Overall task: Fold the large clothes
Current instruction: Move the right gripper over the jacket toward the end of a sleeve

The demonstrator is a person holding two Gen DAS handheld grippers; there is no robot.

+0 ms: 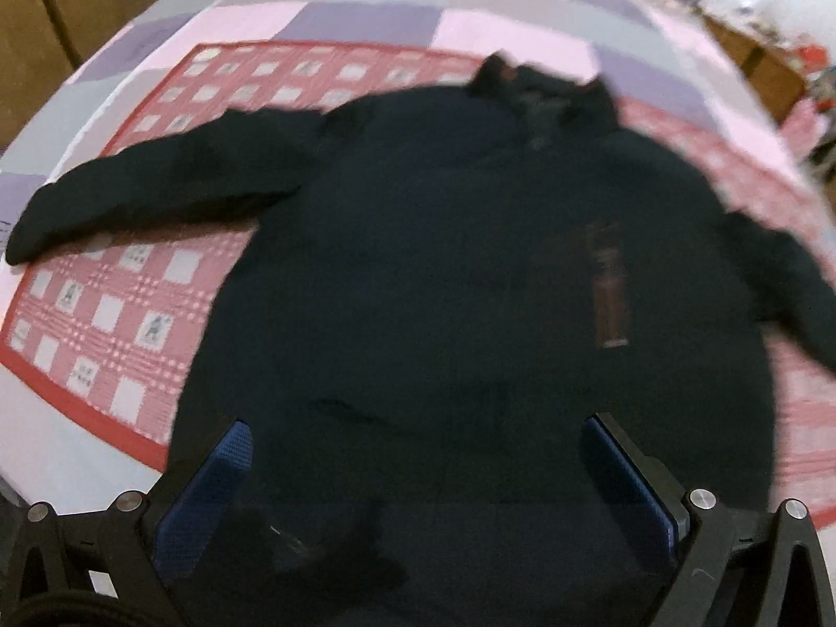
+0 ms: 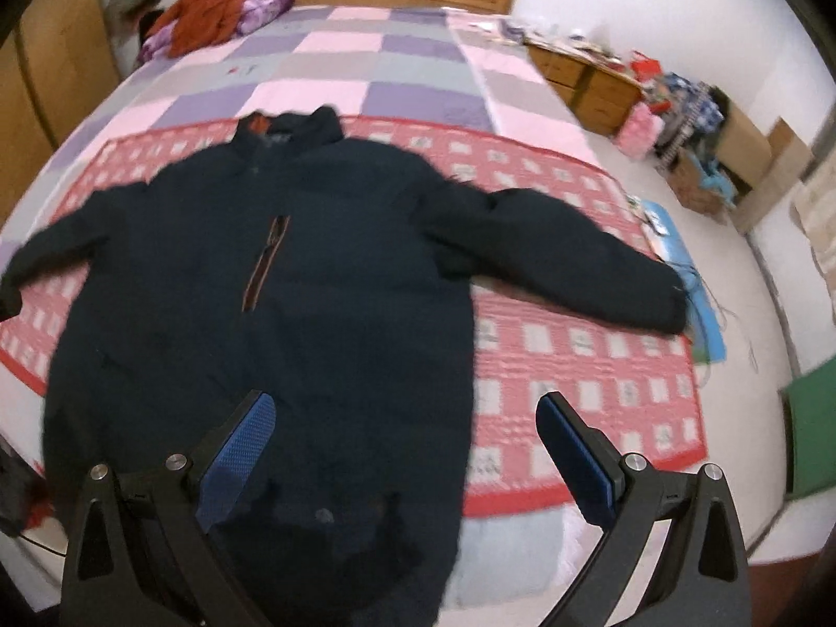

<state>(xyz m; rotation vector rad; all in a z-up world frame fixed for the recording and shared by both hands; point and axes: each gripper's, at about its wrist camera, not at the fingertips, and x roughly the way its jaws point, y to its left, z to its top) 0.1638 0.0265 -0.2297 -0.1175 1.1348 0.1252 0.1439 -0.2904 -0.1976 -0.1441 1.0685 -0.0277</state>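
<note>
A large dark navy jacket (image 1: 444,261) lies flat, front up, on a red checked mat (image 1: 120,324) on the bed, both sleeves spread out. It shows in the right wrist view too (image 2: 292,271), with an orange chest zip (image 2: 266,266). My left gripper (image 1: 418,433) is open and empty above the jacket's lower hem. My right gripper (image 2: 407,413) is open and empty above the hem's right side, one finger over the jacket, one over the mat (image 2: 575,355).
The bed has a pink, purple and grey checked cover (image 2: 366,62). Clothes are piled by the wooden headboard (image 2: 209,10). A wooden nightstand (image 2: 585,83) and clutter stand at the right. A wardrobe (image 1: 62,5) stands at the left.
</note>
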